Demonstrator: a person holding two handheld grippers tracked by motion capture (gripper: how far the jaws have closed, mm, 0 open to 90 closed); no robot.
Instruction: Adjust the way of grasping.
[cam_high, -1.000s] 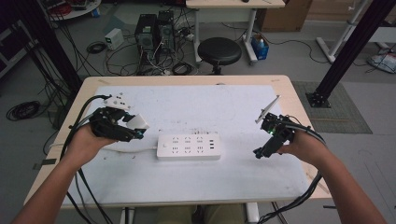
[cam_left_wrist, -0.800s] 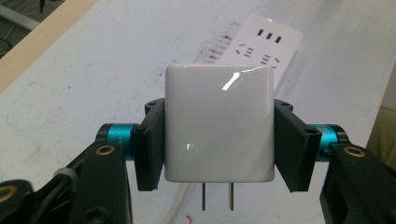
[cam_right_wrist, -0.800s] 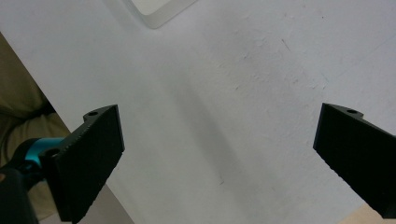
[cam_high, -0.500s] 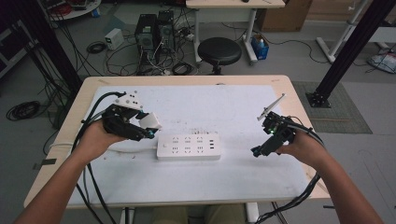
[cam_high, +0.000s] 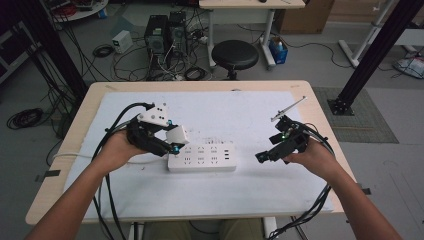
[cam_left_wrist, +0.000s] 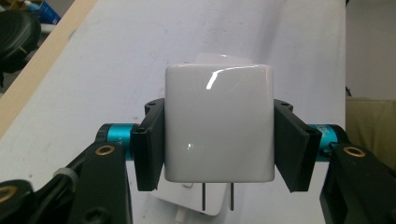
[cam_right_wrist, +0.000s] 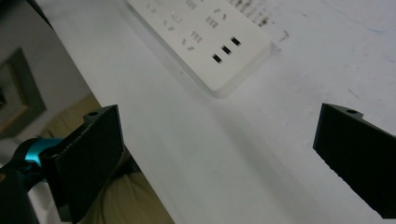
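**Charger poised over the socket strip**

A glossy white cube-shaped plug adapter (cam_left_wrist: 218, 122), prongs down, sits clamped in the left gripper (cam_high: 172, 142) just above the white plastic power strip (cam_high: 201, 158). Next: align prongs, press down. The right gripper (cam_high: 266, 156) waits beside it, unclenched.

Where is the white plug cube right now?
The white plug cube is squeezed in the left gripper, left of middle in the high view, above the power strip's left end.
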